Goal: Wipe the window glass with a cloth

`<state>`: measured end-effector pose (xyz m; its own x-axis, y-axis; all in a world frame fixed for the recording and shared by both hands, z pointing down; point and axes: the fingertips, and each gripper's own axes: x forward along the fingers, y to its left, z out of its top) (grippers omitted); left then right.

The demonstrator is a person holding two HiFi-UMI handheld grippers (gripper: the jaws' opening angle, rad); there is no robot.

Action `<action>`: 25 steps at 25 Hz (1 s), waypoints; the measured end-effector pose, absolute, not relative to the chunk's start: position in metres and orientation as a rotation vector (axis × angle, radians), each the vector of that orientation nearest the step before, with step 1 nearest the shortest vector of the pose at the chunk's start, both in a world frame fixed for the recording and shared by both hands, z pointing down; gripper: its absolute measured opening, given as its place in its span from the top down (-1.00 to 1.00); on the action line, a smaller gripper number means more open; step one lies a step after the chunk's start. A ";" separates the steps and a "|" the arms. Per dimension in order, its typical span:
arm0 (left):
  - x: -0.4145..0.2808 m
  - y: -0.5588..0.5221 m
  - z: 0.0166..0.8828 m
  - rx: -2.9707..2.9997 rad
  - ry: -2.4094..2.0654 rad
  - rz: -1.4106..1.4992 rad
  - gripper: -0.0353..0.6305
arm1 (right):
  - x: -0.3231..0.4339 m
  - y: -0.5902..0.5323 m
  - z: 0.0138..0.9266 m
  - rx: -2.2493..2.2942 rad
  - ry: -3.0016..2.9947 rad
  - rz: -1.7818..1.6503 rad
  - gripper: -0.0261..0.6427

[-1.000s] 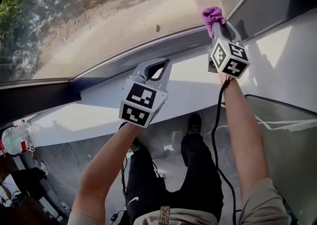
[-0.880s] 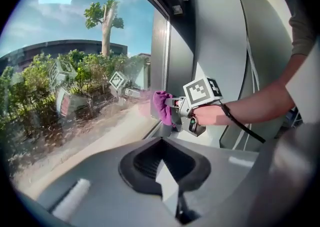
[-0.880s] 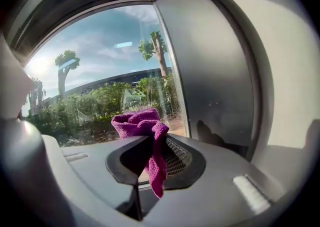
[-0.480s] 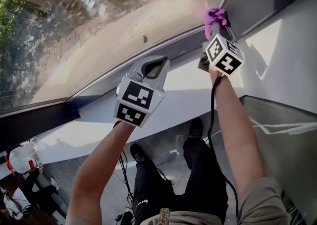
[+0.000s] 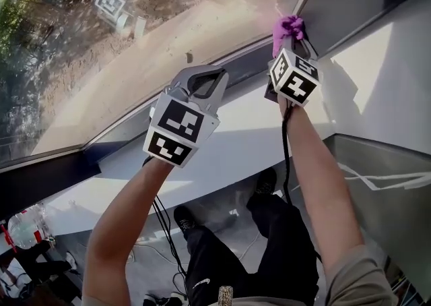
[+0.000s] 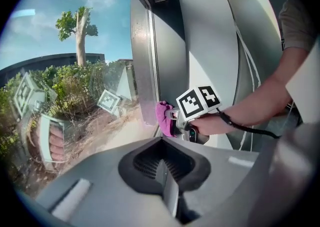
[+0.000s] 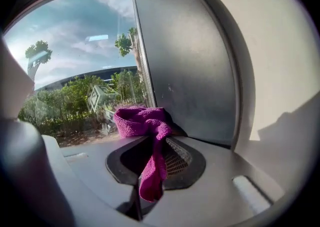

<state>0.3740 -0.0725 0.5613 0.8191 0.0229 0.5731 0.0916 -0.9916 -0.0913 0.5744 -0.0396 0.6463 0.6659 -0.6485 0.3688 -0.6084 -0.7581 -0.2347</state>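
A purple cloth (image 5: pixel 289 28) is bunched between the jaws of my right gripper (image 5: pixel 294 36), which is shut on it. The cloth (image 6: pixel 164 117) rests against the window glass (image 5: pixel 121 28) at its lower right corner, beside the dark grey frame (image 7: pixel 185 61). In the right gripper view a tail of the cloth (image 7: pixel 145 126) hangs down between the jaws of the right gripper (image 7: pixel 150 171). My left gripper (image 5: pixel 201 81) is shut on nothing, held just in front of the glass to the left of the cloth. Its closed jaws (image 6: pixel 162 168) point toward the pane (image 6: pixel 75 96).
A white sill (image 5: pixel 236 123) runs under the window. A grey wall panel (image 5: pixel 384 82) stands at the right. Below are the person's legs, cables on the floor and a plastic bottle (image 5: pixel 20 227) at the lower left. Marker cubes are reflected in the glass.
My left gripper has risen a little toward the glass. The right gripper with the cloth has stayed in the lower right corner. The cubes' reflections have come into view.
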 end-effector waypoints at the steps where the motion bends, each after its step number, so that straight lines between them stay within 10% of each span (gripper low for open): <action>1: 0.371 -0.073 0.566 -2.903 -0.081 -0.903 0.89 | 0.574 -0.042 0.652 -2.796 1.068 -0.682 0.68; 25: 0.153 -0.146 0.600 -3.118 0.410 -0.961 0.89 | 0.338 -0.138 0.641 -2.606 1.744 -0.753 0.69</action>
<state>0.1529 -0.1464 0.5999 0.7991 -0.1924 0.5696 -0.2781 -0.9582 0.0664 0.3379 -0.1380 0.6413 0.3074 -0.8529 0.4220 -0.8918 -0.4129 -0.1849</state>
